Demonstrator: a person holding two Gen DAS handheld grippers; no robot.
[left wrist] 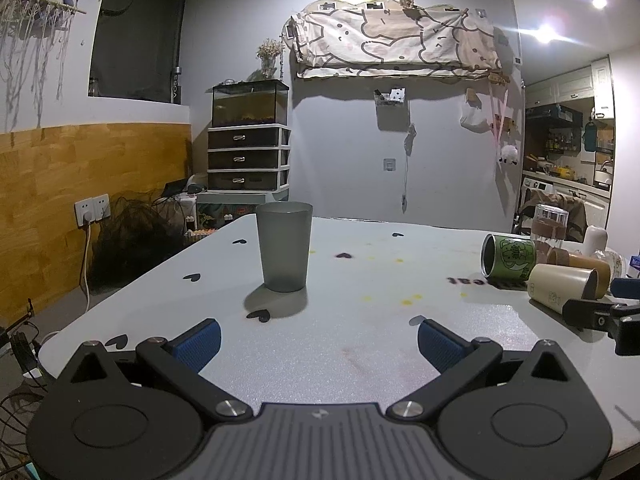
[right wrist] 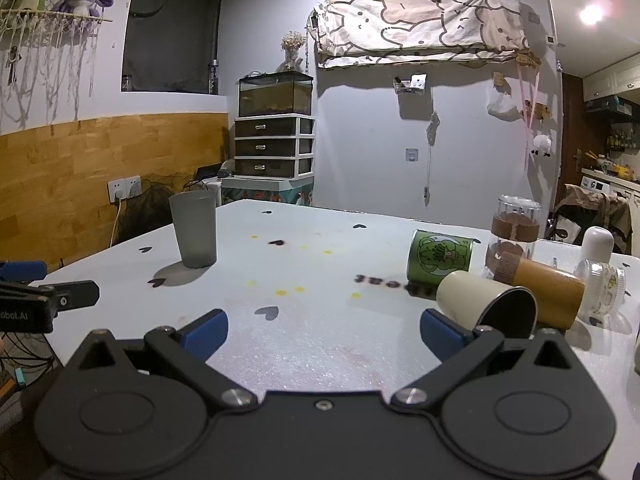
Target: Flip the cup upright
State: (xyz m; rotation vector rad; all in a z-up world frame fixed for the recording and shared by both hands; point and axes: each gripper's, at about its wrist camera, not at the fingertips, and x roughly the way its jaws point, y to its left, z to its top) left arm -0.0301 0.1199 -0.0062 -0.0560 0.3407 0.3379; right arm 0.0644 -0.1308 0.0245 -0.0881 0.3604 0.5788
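**Grey cup upright, four more lying on the table**

Frosted grey plastic is what I see first: the grey cup stands upright, mouth up, left of centre in my left wrist view and toward the middle left of my right wrist view. It sits alone on the white table, well apart from the others.

My left gripper is spread wide with nothing between its blue pads. My right gripper is equally wide and holds nothing; its right pad is just beside the cream cup.

That cream cup lies on its side at the lower right of the right wrist view, dark mouth facing me. Behind it a green cup with a cartoon print lies tipped over, and a brown cup lies against the cream one. A clear glass jar with a brown band seems to stand upside down behind them, though the distortion there makes me unsure.
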